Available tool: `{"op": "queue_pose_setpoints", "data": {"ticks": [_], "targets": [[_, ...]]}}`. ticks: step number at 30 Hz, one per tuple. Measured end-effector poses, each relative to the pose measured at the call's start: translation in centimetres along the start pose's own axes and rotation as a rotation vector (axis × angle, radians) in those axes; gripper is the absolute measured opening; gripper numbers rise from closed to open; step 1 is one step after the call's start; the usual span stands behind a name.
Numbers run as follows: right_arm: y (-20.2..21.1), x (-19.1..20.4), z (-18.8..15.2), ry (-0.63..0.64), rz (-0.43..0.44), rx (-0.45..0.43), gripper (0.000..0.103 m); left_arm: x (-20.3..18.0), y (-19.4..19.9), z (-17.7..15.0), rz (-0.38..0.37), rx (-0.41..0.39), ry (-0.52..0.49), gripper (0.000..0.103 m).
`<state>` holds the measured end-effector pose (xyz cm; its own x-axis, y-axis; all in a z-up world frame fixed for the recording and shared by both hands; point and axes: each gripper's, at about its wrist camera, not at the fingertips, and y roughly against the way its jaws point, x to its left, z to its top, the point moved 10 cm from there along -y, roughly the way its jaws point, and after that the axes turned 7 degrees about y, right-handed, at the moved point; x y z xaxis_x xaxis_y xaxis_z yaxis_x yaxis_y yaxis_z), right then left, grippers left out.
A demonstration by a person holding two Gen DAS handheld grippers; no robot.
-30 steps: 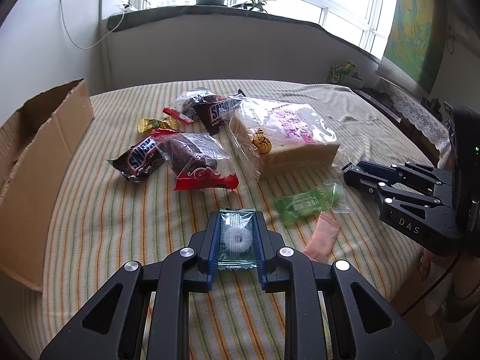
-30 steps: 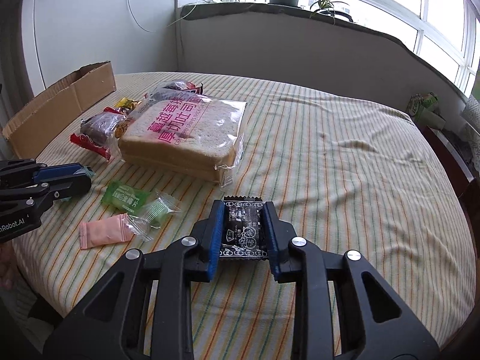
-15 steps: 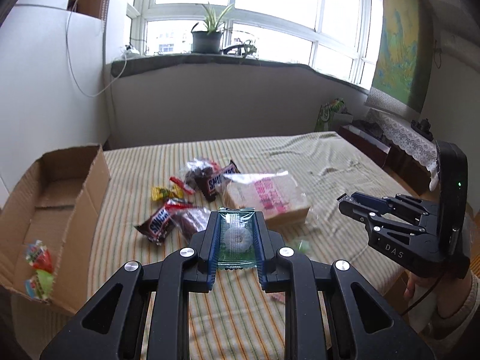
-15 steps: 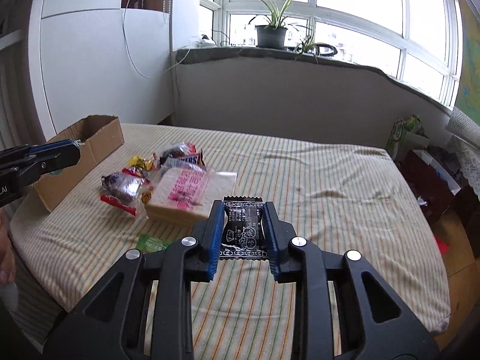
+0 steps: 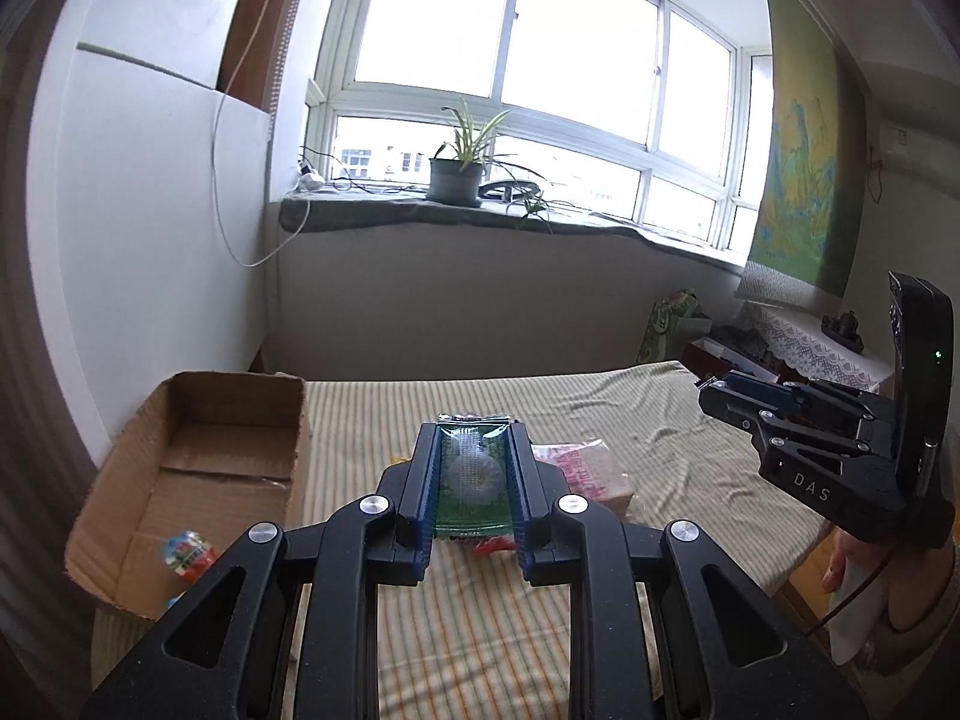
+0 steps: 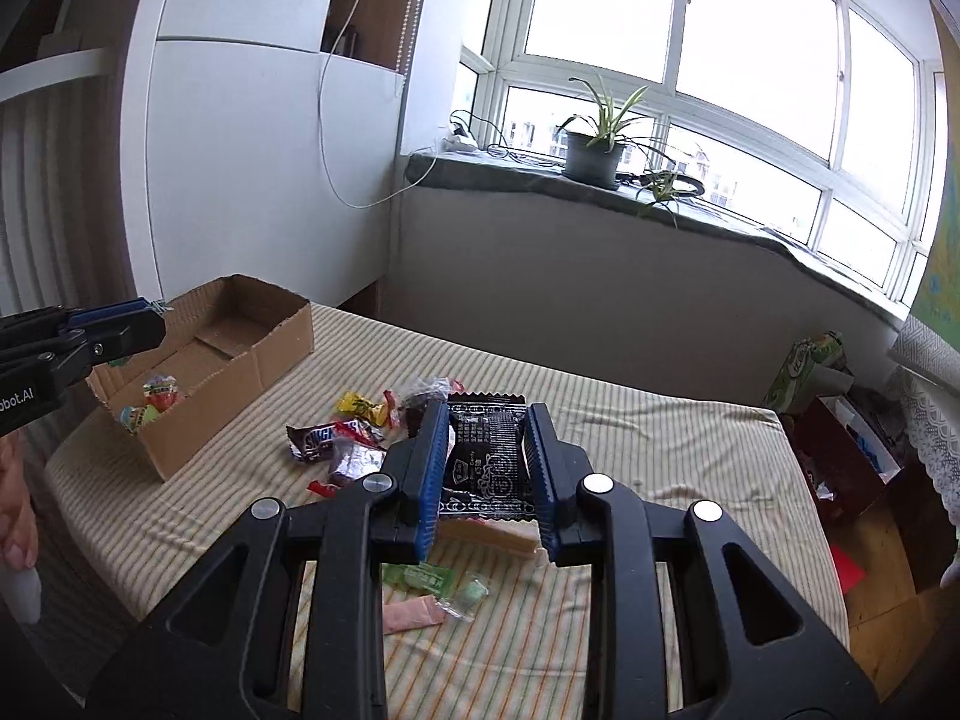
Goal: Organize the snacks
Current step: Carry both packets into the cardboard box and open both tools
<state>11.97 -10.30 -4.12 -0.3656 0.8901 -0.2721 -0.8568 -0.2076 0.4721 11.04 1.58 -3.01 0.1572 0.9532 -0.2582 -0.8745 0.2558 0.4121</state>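
My left gripper (image 5: 471,438) is shut on a clear green candy packet (image 5: 471,474) with a white ring sweet inside, held high above the striped bed. My right gripper (image 6: 487,420) is shut on a black snack packet (image 6: 487,462), also held high. An open cardboard box (image 5: 234,420) lies at the bed's left edge with a few wrapped sweets (image 6: 153,399) in it. Loose snacks remain on the bed: a Snickers bar (image 6: 318,438), a yellow candy (image 6: 360,405), a bread bag (image 5: 582,468), a green packet (image 6: 420,577) and a pink packet (image 6: 414,613).
The right gripper shows in the left wrist view (image 5: 810,438), and the left one in the right wrist view (image 6: 78,342) near the box. A windowsill with a potted plant (image 6: 591,150) lies beyond the bed. Boxes and bags (image 6: 840,420) stand on the floor at right.
Both grippers have risen well above the bed with their packets held. The views now look down on the bed and the box from farther away.
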Motion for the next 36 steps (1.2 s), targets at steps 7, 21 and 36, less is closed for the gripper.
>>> {"op": "queue_pose_setpoints", "data": {"ticks": [7, 21, 36], "targets": [[-3.3, 8.4, 2.7, 0.091, 0.133, 0.008, 0.027, 7.1, 1.9, -0.3, 0.1, -0.022, 0.075, 0.019], [-6.3, 23.1, 8.2, 0.202, 0.389, -0.07, 0.027, 18.4, 4.0, 1.2, 0.274, -0.064, 0.181, 0.019], [-12.0, 25.6, 5.8, 0.188, 0.457, 0.028, 0.045, 20.9, 0.6, -1.3, 0.309, 0.018, 0.214, 0.062]]}}
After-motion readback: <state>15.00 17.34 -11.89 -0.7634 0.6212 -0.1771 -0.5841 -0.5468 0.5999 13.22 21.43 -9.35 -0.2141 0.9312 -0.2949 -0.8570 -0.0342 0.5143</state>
